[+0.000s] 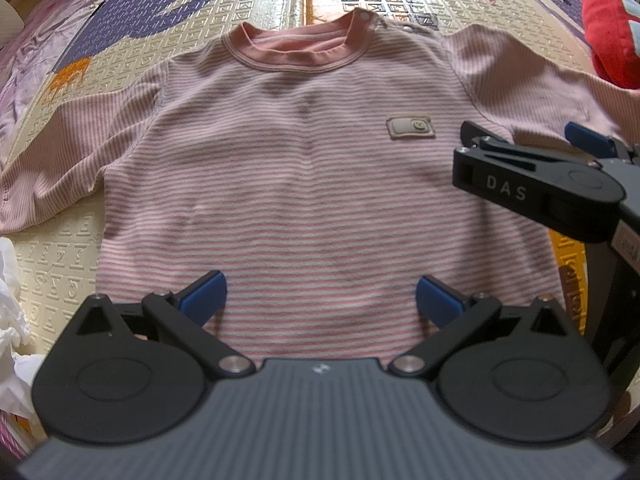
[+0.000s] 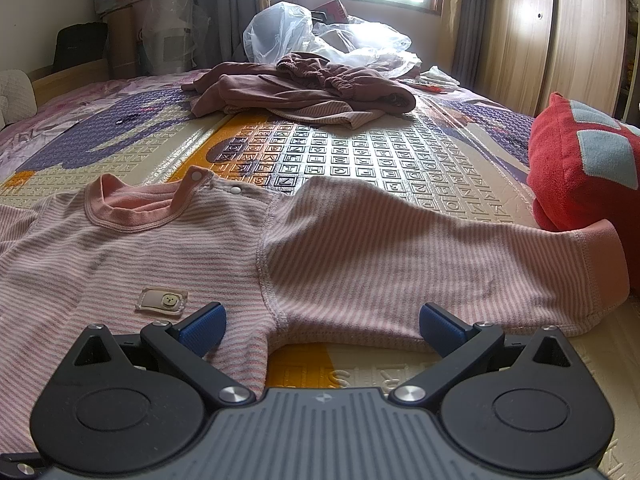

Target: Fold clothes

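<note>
Both grippers, left (image 1: pixel 321 294) and right (image 2: pixel 322 322), gape empty over a flat striped shirt (image 1: pixel 296 184); red cushion (image 2: pixel 584 164) beside its sleeve, clothes pile (image 2: pixel 304 88) beyond.

Bare mat (image 2: pixel 360 160) beyond striped shirt (image 1: pixel 304 184): open passage up to heaped clothes (image 2: pixel 304 92) and plastic bags (image 2: pixel 320 36) at far end. Red cushion (image 2: pixel 580 168) crowds cuff of shirt's sleeve (image 2: pixel 440 260). Right gripper (image 1: pixel 532 160), fingers spread, hangs over shirt's right side. White plastic (image 1: pixel 10 312) at left edge.
</note>
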Action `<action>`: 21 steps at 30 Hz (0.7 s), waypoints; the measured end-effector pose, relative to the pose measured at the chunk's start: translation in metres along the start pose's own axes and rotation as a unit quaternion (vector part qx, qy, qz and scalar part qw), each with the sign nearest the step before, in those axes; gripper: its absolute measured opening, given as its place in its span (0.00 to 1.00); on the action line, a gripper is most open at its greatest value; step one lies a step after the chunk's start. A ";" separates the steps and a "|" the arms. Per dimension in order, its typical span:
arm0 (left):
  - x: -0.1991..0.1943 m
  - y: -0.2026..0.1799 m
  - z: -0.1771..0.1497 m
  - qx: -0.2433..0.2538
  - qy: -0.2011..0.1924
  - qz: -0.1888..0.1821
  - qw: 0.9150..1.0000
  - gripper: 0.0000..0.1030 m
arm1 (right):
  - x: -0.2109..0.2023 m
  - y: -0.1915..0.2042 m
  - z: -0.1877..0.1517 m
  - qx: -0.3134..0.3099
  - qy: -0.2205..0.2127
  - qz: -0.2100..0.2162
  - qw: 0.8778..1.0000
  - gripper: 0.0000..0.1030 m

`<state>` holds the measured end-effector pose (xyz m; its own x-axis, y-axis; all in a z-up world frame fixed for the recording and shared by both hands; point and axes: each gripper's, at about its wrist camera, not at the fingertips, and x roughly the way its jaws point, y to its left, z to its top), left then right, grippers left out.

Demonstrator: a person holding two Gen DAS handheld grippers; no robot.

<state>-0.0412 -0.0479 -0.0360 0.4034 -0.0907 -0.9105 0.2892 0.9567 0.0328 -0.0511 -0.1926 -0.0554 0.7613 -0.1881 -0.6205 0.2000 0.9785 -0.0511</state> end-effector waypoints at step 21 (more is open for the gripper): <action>0.000 -0.001 -0.001 0.000 -0.001 0.002 1.000 1.00 | 0.000 -0.001 0.000 -0.002 0.001 -0.001 1.000 1.00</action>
<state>-0.0426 -0.0484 -0.0363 0.4068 -0.0872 -0.9093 0.2876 0.9571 0.0368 -0.0520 -0.1934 -0.0555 0.7595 -0.1906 -0.6219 0.1998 0.9782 -0.0559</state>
